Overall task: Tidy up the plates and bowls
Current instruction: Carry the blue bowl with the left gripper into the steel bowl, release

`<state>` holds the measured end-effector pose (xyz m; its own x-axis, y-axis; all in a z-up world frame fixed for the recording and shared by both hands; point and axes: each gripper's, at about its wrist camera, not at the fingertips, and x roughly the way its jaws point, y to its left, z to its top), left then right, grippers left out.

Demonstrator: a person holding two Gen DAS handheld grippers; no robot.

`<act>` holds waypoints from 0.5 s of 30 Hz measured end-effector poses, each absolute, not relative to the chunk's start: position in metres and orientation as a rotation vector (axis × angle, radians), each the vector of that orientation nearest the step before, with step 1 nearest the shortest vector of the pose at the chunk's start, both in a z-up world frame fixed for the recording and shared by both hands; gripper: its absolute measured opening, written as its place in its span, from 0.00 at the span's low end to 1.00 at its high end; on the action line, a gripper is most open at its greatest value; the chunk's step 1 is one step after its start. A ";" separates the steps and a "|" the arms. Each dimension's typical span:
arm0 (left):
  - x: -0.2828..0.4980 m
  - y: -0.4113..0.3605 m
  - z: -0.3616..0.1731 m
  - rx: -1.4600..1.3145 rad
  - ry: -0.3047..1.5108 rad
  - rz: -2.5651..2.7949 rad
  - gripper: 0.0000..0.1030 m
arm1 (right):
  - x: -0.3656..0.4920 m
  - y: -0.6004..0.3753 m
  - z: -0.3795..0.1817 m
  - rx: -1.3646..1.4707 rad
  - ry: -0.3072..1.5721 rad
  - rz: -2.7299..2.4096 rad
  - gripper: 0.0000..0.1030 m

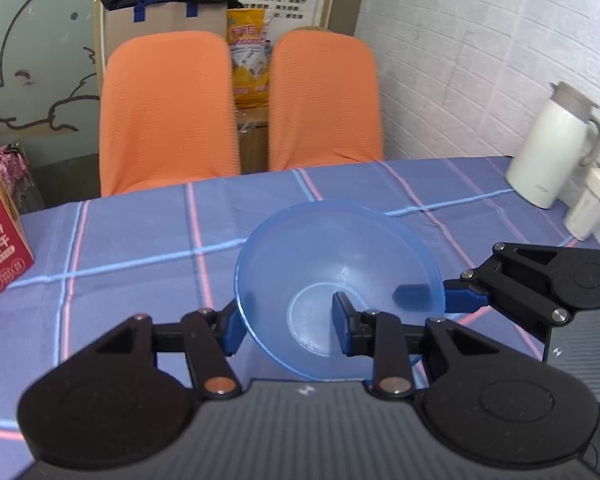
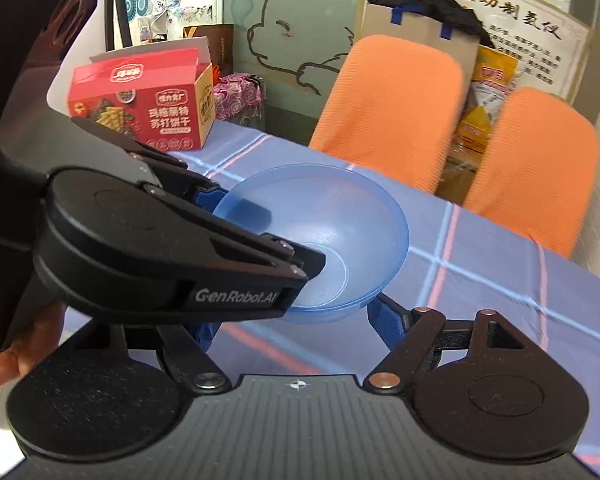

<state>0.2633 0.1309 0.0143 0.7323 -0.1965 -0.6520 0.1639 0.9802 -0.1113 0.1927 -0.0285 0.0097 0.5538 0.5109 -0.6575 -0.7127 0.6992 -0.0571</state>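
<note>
Your left hand-held gripper [image 1: 286, 322] straddles the near wall of the bowl [image 1: 332, 256]: one blue finger [image 1: 232, 332] sits outside the rim on the left, and the other finger [image 1: 342, 330] is down inside the bowl near its base ring. The jaws stand clearly apart with the wall between them, and you cannot tell from either view whether the pads actually press on it.

The bowl is translucent blue, empty, and tilted so its opening faces you and slightly left in the left wrist view. It sits over the checked blue cloth of the surface [image 1: 140, 240], roughly mid-surface; whether its base rests on the cloth or is lifted cannot be told.

Your right hand-held gripper [image 1: 432, 294] comes in from the right side of the bowl. One blue finger [image 1: 464, 298] lies outside the rim and a dark pad shows through the wall on the inside. From the right wrist view, the bowl [image 2: 340, 208] sits between that gripper's fingers, with the right blue finger [image 2: 388, 322] under the bowl's near edge; the left one is mostly hidden behind the body of your left gripper, so the grip there cannot be judged.

A red box [image 2: 140, 108] stands near the surface's left end. A white jug [image 1: 548, 148] and a small white cup [image 1: 590, 208] stand together at the far right by the wall. Two orange chairs [image 1: 168, 112] are pushed up to the far edge.
</note>
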 end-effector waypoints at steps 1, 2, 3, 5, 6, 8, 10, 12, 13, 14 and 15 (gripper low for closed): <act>0.254 0.122 0.016 -0.042 0.719 -0.210 0.30 | 0.183 -0.037 0.012 -0.341 0.660 0.730 0.63; 0.246 0.113 0.017 -0.036 0.716 -0.220 0.30 | 0.174 -0.044 0.013 -0.344 0.662 0.721 0.63; 0.235 0.103 0.018 -0.031 0.713 -0.233 0.30 | 0.165 -0.051 0.013 -0.347 0.666 0.712 0.63; 0.217 0.083 0.017 -0.021 0.709 -0.257 0.30 | 0.147 -0.066 0.012 -0.349 0.680 0.694 0.64; 0.206 0.072 0.016 -0.015 0.708 -0.272 0.30 | 0.139 -0.074 0.010 -0.350 0.688 0.686 0.64; 0.189 0.052 0.012 0.002 0.707 -0.297 0.32 | 0.123 -0.088 0.006 -0.353 0.705 0.676 0.64; 0.174 0.034 0.007 0.010 0.712 -0.320 0.33 | 0.108 -0.103 0.001 -0.354 0.720 0.665 0.64; 0.162 0.019 0.000 0.017 0.726 -0.346 0.35 | 0.096 -0.115 -0.006 -0.345 0.731 0.656 0.65; 0.157 0.012 -0.004 0.025 0.732 -0.354 0.36 | 0.093 -0.121 -0.009 -0.336 0.737 0.649 0.65; 0.154 0.005 -0.008 0.036 0.738 -0.357 0.37 | 0.090 -0.126 -0.011 -0.326 0.740 0.644 0.65; 0.151 0.001 -0.012 0.042 0.748 -0.359 0.37 | 0.089 -0.129 -0.013 -0.316 0.739 0.639 0.65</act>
